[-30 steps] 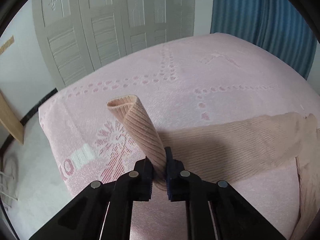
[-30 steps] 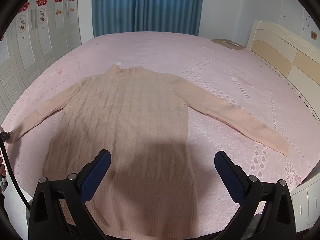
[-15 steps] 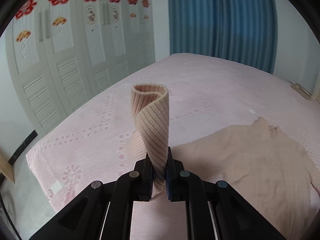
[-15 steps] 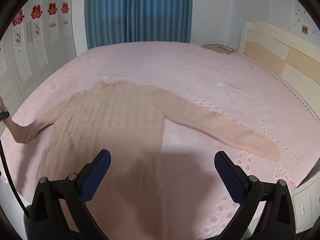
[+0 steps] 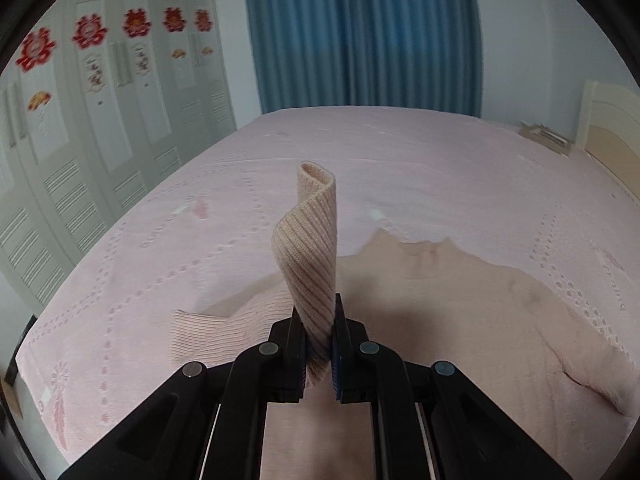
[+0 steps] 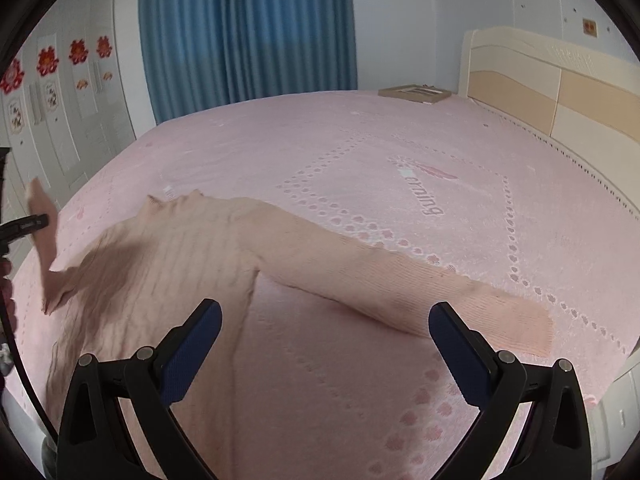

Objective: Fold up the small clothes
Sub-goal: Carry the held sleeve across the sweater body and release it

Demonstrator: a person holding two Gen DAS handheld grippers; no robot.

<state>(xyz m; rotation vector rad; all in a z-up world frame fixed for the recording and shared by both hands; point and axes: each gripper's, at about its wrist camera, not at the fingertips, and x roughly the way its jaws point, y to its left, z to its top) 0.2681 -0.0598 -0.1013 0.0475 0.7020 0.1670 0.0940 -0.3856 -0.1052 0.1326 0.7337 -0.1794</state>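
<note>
A peach ribbed knit sweater [image 6: 180, 264] lies flat on the pink bed. My left gripper [image 5: 318, 336] is shut on the cuff of its left sleeve [image 5: 314, 248], which stands up between the fingers above the sweater's body [image 5: 460, 312]. In the right wrist view that lifted sleeve [image 6: 42, 216] and the left gripper show at the far left edge. My right gripper [image 6: 324, 344] is open and empty, above the bed near the sweater's side edge. The right sleeve [image 6: 400, 284] stretches out flat to the right, its cuff near the right fingertip.
The pink patterned bedspread [image 6: 400, 152] covers a wide bed. A cream headboard [image 6: 552, 96] stands at the right, with a flat box [image 6: 414, 94] near it. Blue curtains [image 5: 360, 36] hang at the back. White wardrobe doors [image 5: 100, 120] line the left side.
My left gripper has carried the sleeve cuff up and inward over the sweater's body. My right gripper has moved right, toward the right sleeve, and stays open.
</note>
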